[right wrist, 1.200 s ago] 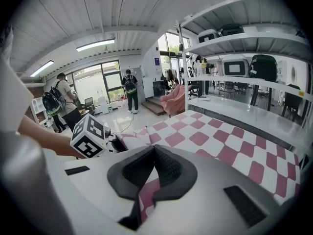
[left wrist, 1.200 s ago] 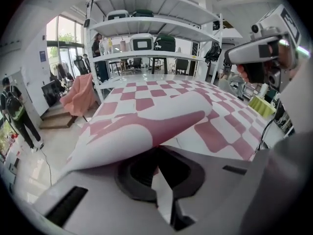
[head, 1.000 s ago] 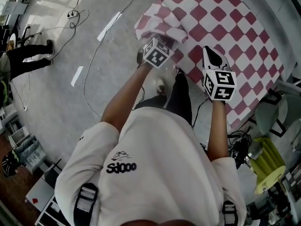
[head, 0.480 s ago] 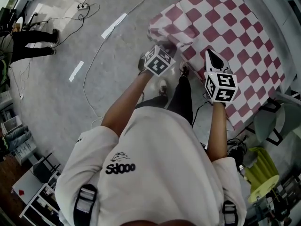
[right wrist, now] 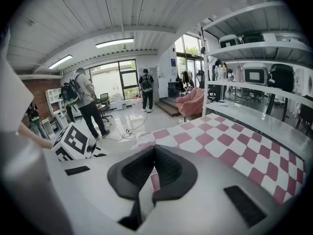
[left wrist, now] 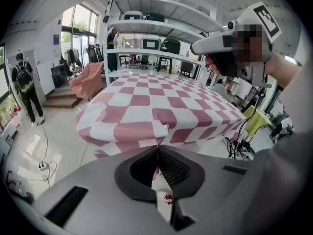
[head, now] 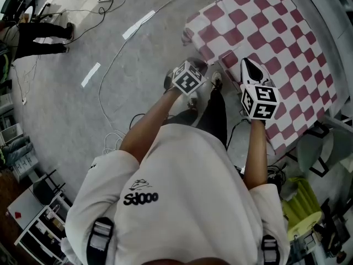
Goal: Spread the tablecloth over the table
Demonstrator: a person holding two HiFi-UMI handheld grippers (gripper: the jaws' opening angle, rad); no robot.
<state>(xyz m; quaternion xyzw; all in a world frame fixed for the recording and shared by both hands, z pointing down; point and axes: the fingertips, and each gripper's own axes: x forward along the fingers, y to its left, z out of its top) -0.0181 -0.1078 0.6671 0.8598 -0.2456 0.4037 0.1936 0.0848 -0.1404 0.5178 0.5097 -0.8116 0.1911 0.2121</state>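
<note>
I had open floor (head: 71, 120) left of the tablecloth (head: 276, 37); cables (head: 107, 76) trailed across it, shelves (left wrist: 142, 24) stood behind, and a chair (head: 317, 142) crowded the right corner.

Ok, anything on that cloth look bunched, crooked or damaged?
Yes. The tablecloth isn't flat at the corner ahead of the left tool, which is shut on its hem: a flap there is folded back on itself and the edge looks rumpled. The right tool also pinches the hem. No tear or spill visible.

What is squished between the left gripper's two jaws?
A fold of the red-and-white checked tablecloth. The left gripper is shut on it, with the cloth running up onto the table. The left gripper view shows this.
</note>
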